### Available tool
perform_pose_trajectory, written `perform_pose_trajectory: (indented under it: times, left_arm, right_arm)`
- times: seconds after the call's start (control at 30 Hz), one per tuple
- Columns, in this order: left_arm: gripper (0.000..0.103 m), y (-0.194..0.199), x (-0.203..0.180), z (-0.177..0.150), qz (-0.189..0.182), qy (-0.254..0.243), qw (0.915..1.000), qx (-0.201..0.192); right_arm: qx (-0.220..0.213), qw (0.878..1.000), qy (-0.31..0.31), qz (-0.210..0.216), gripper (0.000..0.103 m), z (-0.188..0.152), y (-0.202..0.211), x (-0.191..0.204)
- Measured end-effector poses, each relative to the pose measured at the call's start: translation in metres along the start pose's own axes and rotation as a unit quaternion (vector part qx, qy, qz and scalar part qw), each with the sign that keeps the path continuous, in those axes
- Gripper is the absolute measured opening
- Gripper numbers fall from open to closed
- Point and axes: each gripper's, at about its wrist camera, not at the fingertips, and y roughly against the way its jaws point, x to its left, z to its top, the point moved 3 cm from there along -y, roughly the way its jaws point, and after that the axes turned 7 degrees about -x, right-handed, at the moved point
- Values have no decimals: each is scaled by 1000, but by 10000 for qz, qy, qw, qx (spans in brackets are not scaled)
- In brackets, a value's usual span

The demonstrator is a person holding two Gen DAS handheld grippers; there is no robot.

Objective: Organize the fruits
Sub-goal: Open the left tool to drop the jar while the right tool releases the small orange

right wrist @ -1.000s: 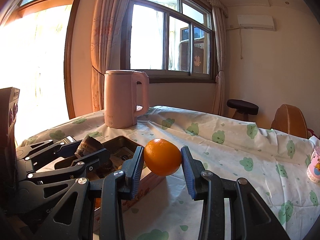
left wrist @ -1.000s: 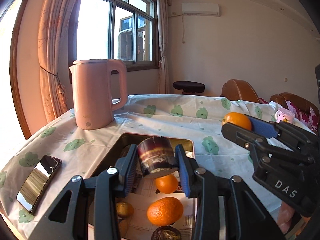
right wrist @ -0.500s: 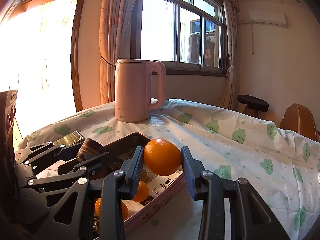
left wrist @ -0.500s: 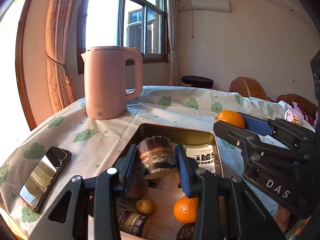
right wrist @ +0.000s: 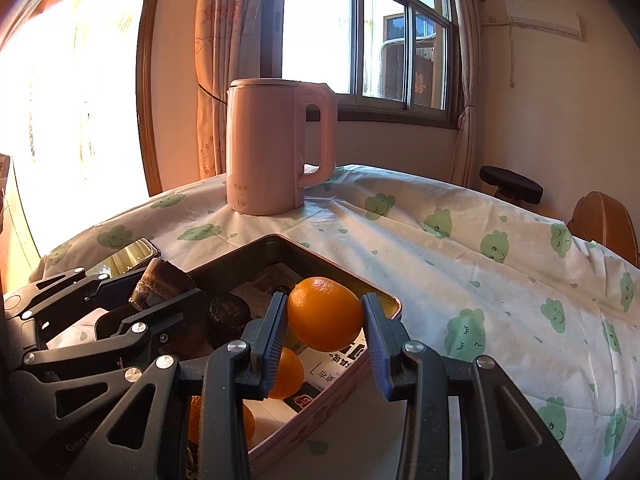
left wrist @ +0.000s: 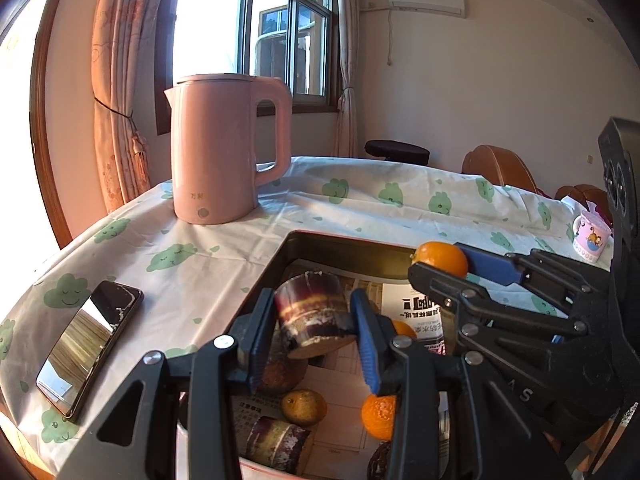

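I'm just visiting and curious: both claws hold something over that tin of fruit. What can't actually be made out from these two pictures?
- Left wrist view: the tin tray runs off the bottom edge; its near end is unseen.
- Same view: the left claw and its sugarcane piece cover fruit beneath.
- Right wrist view: the phone is half hidden behind the other claw.
- Right wrist view: the right claw and its orange hide the tray floor.
- Tray paper print: too small to read.

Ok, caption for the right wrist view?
Right gripper holds an orange over the tin tray, pink kettle behind.
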Motion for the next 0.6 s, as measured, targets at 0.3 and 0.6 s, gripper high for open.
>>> perform_pose_trajectory:
  times: [0.3, 0.6]
  left_arm:
    - [40, -3, 0, -1, -6, -24, 9999, 144]
    - [43, -4, 2, -1, 26, 8, 9999, 151]
  right_arm:
    - [270, 9996, -70, 42, 40, -6, -13, -2]
    - [489, 9987, -129, 116, 44, -9, -19, -3]
